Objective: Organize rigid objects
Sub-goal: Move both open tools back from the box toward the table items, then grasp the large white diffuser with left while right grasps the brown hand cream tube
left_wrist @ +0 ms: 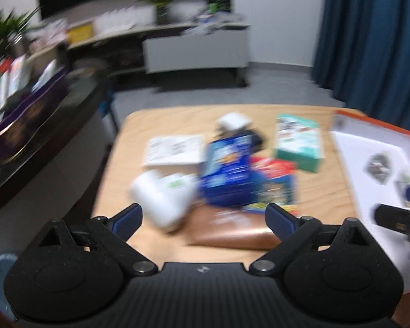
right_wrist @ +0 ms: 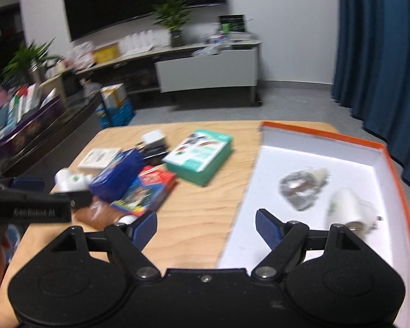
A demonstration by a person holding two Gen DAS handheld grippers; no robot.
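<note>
Blurred in the left wrist view, a pile lies on the wooden table: a white roll, a blue box, a colourful box, a brown packet, a green box and a white booklet. My left gripper hangs open just short of the pile, holding nothing. My right gripper is open and empty over the left edge of the orange-rimmed box. Inside that box lie a grey wrapped item and a white cylinder. The green box sits left of it.
A dark counter with a purple box of books runs along the left. Behind the table stand a white cabinet, plants and a dark screen. A blue curtain hangs on the right. Cartons stand on the floor.
</note>
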